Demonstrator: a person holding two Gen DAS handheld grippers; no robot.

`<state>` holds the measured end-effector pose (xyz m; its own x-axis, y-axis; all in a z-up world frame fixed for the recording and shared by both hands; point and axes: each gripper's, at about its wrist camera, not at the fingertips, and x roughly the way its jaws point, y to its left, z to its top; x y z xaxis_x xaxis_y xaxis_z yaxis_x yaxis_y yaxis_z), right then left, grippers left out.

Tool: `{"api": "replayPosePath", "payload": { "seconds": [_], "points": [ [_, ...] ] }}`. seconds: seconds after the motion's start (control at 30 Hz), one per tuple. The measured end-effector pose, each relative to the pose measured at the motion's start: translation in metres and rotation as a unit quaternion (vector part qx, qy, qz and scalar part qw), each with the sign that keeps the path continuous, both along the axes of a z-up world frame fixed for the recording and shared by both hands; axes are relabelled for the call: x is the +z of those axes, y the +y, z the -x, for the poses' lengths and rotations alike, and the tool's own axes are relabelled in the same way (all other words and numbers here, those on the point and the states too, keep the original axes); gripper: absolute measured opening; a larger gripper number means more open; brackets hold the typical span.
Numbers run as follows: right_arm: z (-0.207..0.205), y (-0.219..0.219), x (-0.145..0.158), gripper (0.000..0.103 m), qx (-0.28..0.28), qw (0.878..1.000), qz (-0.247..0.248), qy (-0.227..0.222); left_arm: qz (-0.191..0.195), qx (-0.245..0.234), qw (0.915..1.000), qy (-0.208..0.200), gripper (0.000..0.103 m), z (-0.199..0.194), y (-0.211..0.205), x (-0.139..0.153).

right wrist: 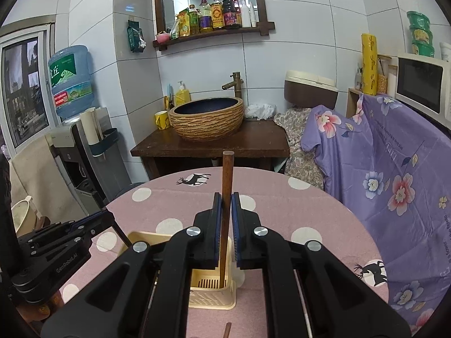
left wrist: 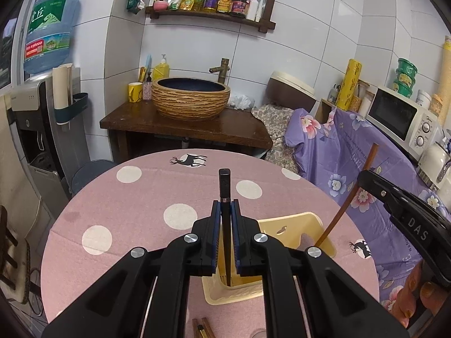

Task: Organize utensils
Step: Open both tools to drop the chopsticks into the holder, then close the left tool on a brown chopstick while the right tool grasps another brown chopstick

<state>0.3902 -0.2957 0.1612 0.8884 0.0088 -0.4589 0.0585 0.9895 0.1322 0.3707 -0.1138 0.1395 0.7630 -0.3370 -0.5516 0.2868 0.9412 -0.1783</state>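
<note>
A cream plastic utensil holder (left wrist: 284, 229) (right wrist: 210, 295) stands on the round pink dotted table (left wrist: 141, 202) (right wrist: 282, 214). My left gripper (left wrist: 225, 205) is shut on a black chopstick (left wrist: 224, 188), upright, its lower end inside the holder. My right gripper (right wrist: 225, 197) is shut on a brown wooden chopstick (right wrist: 227, 174), also upright with its lower end in the holder; it shows in the left wrist view (left wrist: 346, 197) too. More brown utensil ends (left wrist: 203, 328) lie on the table near me.
A bowl sink (left wrist: 191, 98) on a dark wooden stand is behind the table. A purple floral cloth (left wrist: 352, 152) covers furniture on the right, with a microwave (left wrist: 400, 115). A water dispenser (left wrist: 42, 107) stands on the left.
</note>
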Motion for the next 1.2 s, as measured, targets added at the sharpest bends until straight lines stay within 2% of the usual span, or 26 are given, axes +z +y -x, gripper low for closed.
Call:
{"api": "replayPosePath", "payload": {
  "seconds": [0.07,0.1,0.13,0.17,0.2,0.27,0.43,0.53,0.7,0.8,0.9,1.03,1.2],
  "points": [
    [0.001,-0.001,-0.003,0.012,0.005,1.0,-0.005,0.003,0.0,-0.004,1.0,-0.002,0.021,0.004,0.001,0.0],
    [0.004,0.0,-0.004,0.016,0.005,1.0,-0.004,0.002,0.0,-0.002,1.0,-0.007,0.042,0.009,0.002,0.001],
    [0.006,0.0,-0.004,0.031,0.004,1.0,-0.001,0.0,0.0,0.0,0.9999,-0.014,0.062,0.013,0.005,0.001],
    [0.01,0.002,-0.004,0.051,0.004,1.0,0.003,-0.007,0.002,0.003,0.9997,-0.022,0.067,0.018,0.006,0.002],
    [0.014,0.003,-0.004,0.056,0.001,1.0,0.008,-0.014,0.003,0.003,0.9995,-0.031,0.07,0.024,0.008,0.002],
    [0.023,0.006,-0.005,0.056,-0.005,0.999,0.02,-0.027,-0.007,-0.004,0.9994,-0.033,0.071,0.033,0.009,0.0],
    [0.048,0.006,-0.01,0.057,-0.011,1.0,0.01,-0.025,-0.017,-0.006,0.9993,-0.032,0.081,0.057,0.02,-0.009],
    [0.065,0.01,-0.021,0.057,-0.004,1.0,0.018,-0.014,-0.017,-0.003,0.9994,-0.029,0.084,0.071,0.031,-0.016],
    [0.088,0.018,-0.056,0.057,0.006,0.999,0.033,0.029,-0.035,0.019,0.9991,-0.017,0.085,0.093,0.052,-0.041],
    [0.101,0.021,-0.079,0.057,0.004,0.998,0.044,0.052,-0.046,0.021,0.9986,0.016,0.085,0.101,0.062,-0.064],
    [0.114,0.024,-0.105,0.057,-0.003,0.996,0.054,0.072,-0.055,0.014,0.9973,0.047,0.074,0.109,0.065,-0.086],
    [0.124,0.022,-0.133,0.057,-0.003,0.994,0.037,0.105,-0.064,-0.004,0.9943,0.086,0.056,0.123,0.063,-0.114],
    [0.132,0.019,-0.155,0.057,-0.008,0.992,0.03,0.125,-0.073,-0.023,0.9903,0.116,0.042,0.134,0.057,-0.138]
  ]
}}
